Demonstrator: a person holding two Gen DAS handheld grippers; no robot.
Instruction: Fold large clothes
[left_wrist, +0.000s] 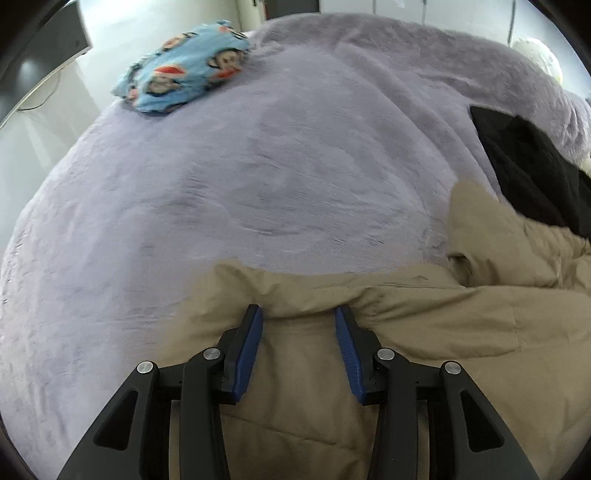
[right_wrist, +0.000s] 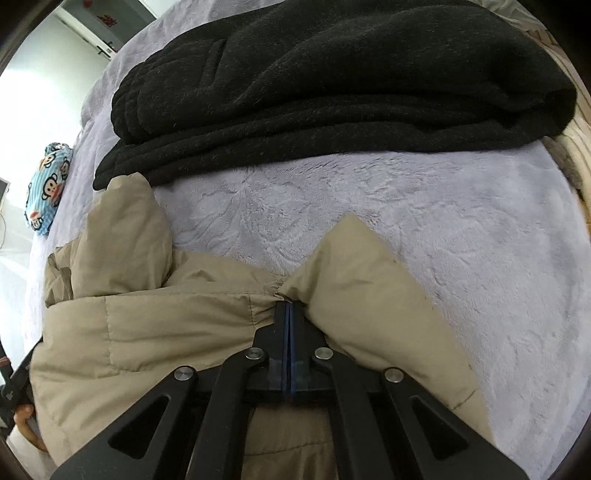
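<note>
A tan padded jacket (left_wrist: 424, 325) lies on the lilac bed cover (left_wrist: 258, 177). My left gripper (left_wrist: 299, 314) is open, its blue pads (left_wrist: 255, 339) astride a raised fold at the jacket's far edge. In the right wrist view the same jacket (right_wrist: 155, 325) fills the lower left. My right gripper (right_wrist: 288, 306) is shut on a pinched fold of the jacket near its far edge, and the cloth bunches at the fingertips.
A folded black garment (right_wrist: 332, 81) lies just beyond the jacket; it also shows at the right of the left wrist view (left_wrist: 528, 170). A blue monkey-print bundle (left_wrist: 184, 70) sits at the far left edge of the bed, seen too in the right wrist view (right_wrist: 46, 188).
</note>
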